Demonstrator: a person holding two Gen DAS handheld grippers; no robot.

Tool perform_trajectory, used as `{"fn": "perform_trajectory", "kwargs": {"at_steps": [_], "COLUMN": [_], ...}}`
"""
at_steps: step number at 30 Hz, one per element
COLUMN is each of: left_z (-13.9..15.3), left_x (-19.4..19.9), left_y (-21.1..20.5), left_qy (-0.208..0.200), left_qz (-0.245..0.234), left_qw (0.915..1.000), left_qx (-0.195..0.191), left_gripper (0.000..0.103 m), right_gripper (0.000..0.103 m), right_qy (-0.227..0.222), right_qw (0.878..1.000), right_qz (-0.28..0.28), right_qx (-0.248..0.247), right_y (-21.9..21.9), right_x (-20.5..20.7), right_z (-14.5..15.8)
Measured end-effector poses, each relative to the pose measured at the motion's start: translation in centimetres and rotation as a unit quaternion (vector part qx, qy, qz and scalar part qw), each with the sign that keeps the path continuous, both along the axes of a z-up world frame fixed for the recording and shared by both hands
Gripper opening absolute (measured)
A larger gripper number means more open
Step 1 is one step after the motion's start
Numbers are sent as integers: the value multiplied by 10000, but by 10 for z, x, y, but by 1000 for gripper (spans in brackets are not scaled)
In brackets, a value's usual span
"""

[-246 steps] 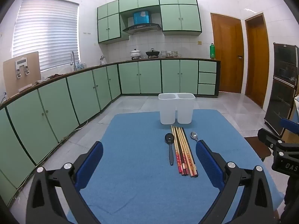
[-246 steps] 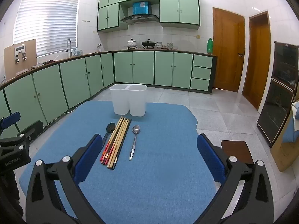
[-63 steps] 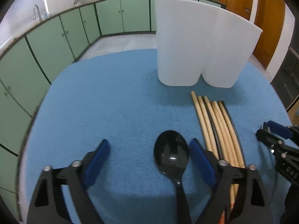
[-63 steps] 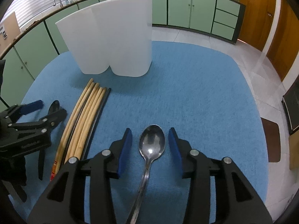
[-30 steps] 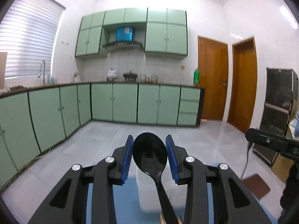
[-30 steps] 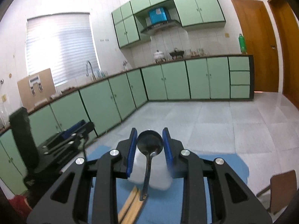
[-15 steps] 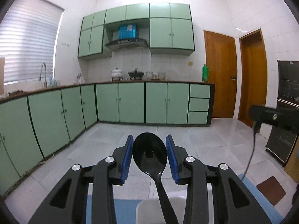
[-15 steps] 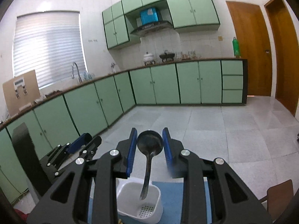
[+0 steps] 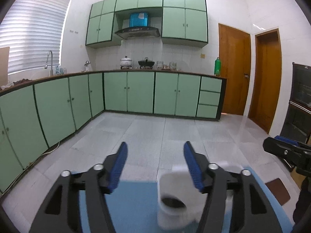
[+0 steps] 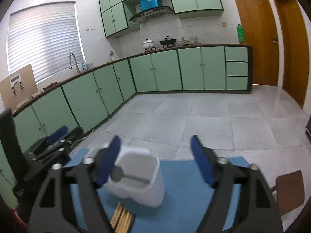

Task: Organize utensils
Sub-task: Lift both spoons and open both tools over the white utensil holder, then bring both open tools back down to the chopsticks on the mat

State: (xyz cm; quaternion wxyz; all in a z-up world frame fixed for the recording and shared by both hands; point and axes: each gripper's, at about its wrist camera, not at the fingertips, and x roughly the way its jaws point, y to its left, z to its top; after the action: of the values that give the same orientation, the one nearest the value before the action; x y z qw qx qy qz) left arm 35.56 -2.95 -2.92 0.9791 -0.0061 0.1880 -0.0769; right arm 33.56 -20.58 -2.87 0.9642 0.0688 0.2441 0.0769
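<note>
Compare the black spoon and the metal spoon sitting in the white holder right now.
The black plastic spoon has a dark matte bowl; the shiny metal spoon is grey and reflective. The black one sits in one compartment of the white plastic holder, the metal one in the other. Both stand bowl-up, released.

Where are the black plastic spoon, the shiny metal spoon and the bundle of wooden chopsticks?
black plastic spoon (image 9: 172, 203): left wrist view, on its dark bowl inside the holder.
shiny metal spoon (image 10: 117, 173): right wrist view, on its round bowl inside the holder.
bundle of wooden chopsticks (image 10: 122, 219): right wrist view, on their upper ends.
</note>
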Motion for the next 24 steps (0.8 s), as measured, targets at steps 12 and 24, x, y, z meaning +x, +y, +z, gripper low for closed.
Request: {"fn": "perform_trajectory", "kwargs": {"at_steps": [12, 24], "left_z": [-66, -124], "left_x": [-122, -198], "left_y": [21, 15], "left_qy": [1448, 2246], "left_qz": [-64, -115], "left_qw": [9889, 9719], "left_qx": [316, 698], "left_gripper": [81, 82], "right_gripper": [93, 92], "right_qy": [1166, 1896], "right_qw": [9931, 9809], "right_qz": [52, 305], "right_qx": [-102, -309], "right_y": [23, 59], "right_x": [-124, -207], "right_z": [-82, -133]}}
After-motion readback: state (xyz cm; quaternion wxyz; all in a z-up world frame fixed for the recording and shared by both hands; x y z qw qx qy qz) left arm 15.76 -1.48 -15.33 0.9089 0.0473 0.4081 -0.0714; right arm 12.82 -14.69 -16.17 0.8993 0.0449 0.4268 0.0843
